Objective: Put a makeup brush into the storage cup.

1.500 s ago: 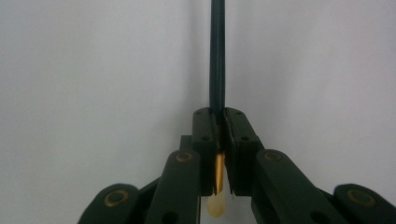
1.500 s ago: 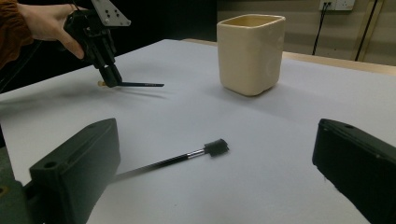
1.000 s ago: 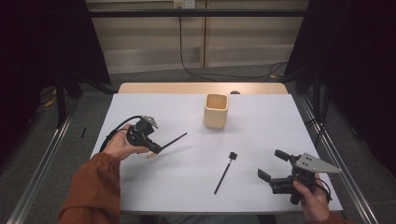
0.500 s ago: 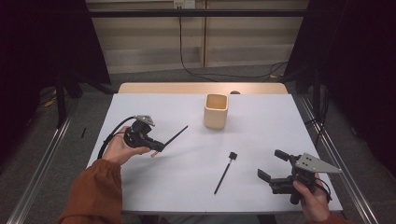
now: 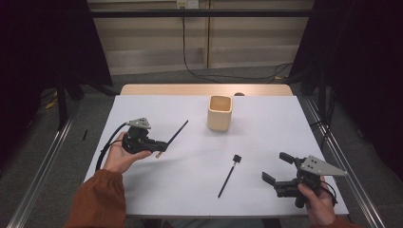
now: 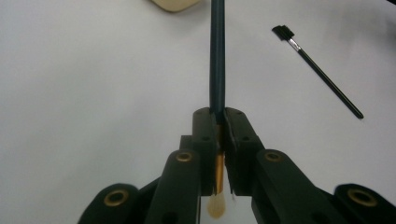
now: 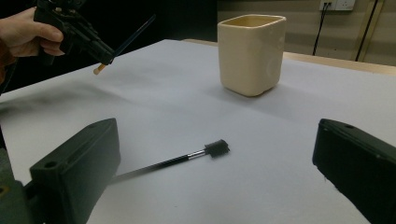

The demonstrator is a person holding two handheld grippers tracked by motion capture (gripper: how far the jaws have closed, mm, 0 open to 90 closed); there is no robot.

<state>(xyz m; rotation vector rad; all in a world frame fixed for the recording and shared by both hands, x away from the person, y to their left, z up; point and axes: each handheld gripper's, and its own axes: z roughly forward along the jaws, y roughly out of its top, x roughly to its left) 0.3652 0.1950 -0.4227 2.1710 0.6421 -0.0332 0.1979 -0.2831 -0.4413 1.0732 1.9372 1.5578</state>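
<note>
My left gripper (image 5: 159,146) is at the table's left, shut on a thin dark brush (image 5: 176,133) whose handle points towards the cream square cup (image 5: 220,113). In the left gripper view the jaws of that gripper (image 6: 217,114) pinch the brush (image 6: 217,56) near its gold ferrule, and the pale tip hangs below them. A second black brush (image 5: 229,175) lies flat on the table between the two hands. My right gripper (image 5: 275,167) stands open at the front right. The lying brush (image 7: 173,161) is a little ahead of its jaws, and the cup (image 7: 251,53) is farther off.
The white table top (image 5: 266,128) ends in a wooden strip (image 5: 204,89) at the far edge. Metal rails run along both sides of the table. Cables lie on the floor behind it. The left hand and its gripper (image 7: 100,53) show far off in the right gripper view.
The left hand has turned a little, so the free end of the held brush has swung farther from me, towards the cup. The right gripper has stayed put.
</note>
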